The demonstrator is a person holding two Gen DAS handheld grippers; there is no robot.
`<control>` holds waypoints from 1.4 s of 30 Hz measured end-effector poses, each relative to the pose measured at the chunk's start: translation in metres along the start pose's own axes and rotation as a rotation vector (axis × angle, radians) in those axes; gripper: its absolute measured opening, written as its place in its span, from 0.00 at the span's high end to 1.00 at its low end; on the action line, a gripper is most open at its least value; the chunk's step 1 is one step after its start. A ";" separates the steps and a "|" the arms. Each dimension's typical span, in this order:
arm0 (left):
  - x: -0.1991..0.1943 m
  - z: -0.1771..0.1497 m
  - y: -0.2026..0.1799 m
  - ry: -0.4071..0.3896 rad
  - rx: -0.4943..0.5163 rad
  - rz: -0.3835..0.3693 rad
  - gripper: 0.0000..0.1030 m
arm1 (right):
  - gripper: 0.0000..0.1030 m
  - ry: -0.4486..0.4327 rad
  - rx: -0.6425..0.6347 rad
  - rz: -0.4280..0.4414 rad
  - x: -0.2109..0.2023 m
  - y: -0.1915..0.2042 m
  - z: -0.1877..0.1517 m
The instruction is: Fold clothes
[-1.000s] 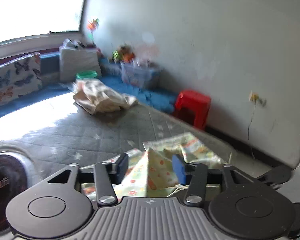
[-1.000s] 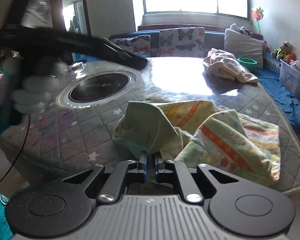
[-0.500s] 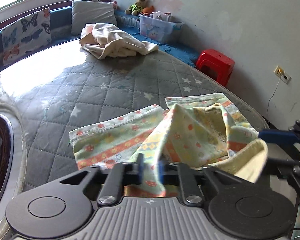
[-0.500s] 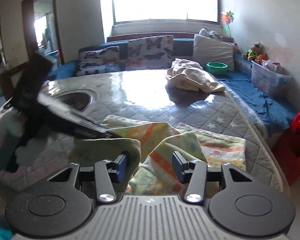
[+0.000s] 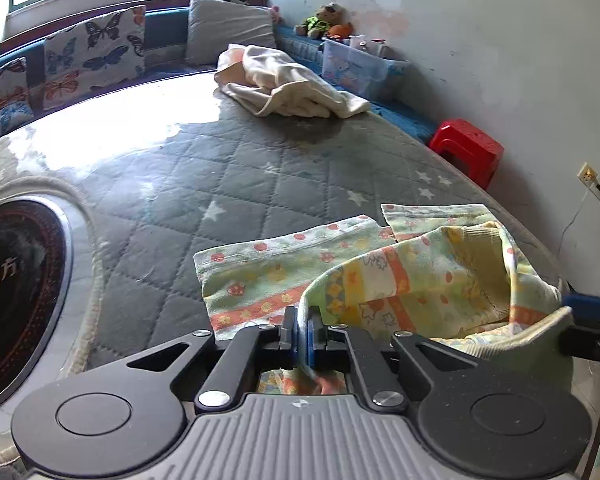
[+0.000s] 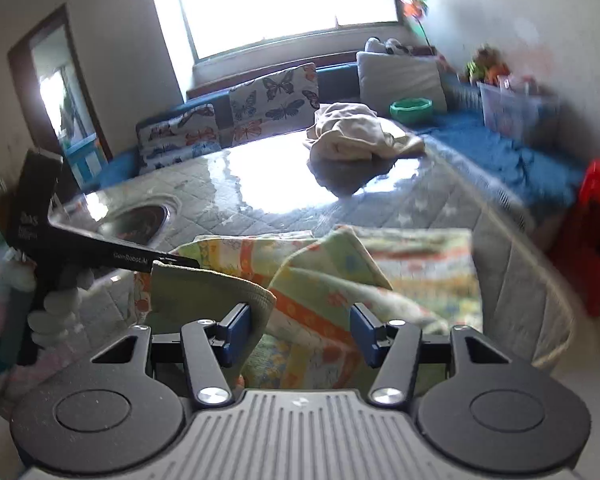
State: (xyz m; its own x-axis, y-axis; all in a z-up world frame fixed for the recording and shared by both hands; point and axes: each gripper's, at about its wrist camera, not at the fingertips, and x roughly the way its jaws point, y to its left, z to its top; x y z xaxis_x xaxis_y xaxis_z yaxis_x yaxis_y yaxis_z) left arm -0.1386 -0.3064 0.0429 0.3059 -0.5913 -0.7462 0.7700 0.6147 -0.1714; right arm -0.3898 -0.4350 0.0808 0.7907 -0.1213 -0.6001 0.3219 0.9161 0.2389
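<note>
A green, yellow and orange patterned garment (image 5: 400, 280) lies partly bunched at the near right edge of the grey quilted table (image 5: 240, 184). My left gripper (image 5: 302, 330) is shut on a fold of the garment's near edge. In the right wrist view the same garment (image 6: 380, 272) lies just ahead of my right gripper (image 6: 300, 332), which is open, with a plain green cloth edge draped against its left pad (image 6: 236, 326). The left gripper's black body (image 6: 100, 248) shows at the left of that view. The right gripper's blue pad (image 5: 588, 306) shows at the right edge of the left wrist view.
A crumpled cream cloth (image 5: 284, 84) lies at the table's far side. A round black inset (image 5: 16, 292) sits in the table at left. Butterfly cushions (image 5: 92, 56), a clear plastic bin (image 5: 360, 64) and a red stool (image 5: 466, 152) stand beyond the table.
My left gripper went from open to shut on the garment's near fold. My right gripper let go of the cloth, opened and lifted back a little.
</note>
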 end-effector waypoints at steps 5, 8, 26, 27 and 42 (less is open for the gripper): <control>-0.001 0.002 0.010 -0.007 -0.029 0.020 0.95 | 0.46 0.034 -0.041 -0.072 0.005 -0.002 -0.012; -0.002 0.002 0.017 -0.007 -0.045 0.042 0.95 | 0.46 0.054 -0.066 -0.075 0.019 -0.001 -0.015; -0.005 0.022 0.105 -0.048 -0.177 0.266 0.95 | 0.48 0.102 -0.219 -0.020 0.156 0.061 0.030; -0.006 0.022 0.110 -0.048 -0.185 0.271 0.95 | 0.48 0.103 -0.217 -0.019 0.158 0.063 0.032; -0.025 0.004 0.100 -0.065 -0.164 0.297 0.73 | 0.41 0.086 -0.266 -0.036 0.133 0.092 0.045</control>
State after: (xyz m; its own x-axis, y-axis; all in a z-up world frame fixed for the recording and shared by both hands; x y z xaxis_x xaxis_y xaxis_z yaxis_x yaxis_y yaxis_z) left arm -0.0673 -0.2322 0.0472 0.5420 -0.4029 -0.7375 0.5437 0.8373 -0.0578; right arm -0.2320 -0.3840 0.0576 0.7305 -0.1331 -0.6698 0.1921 0.9813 0.0145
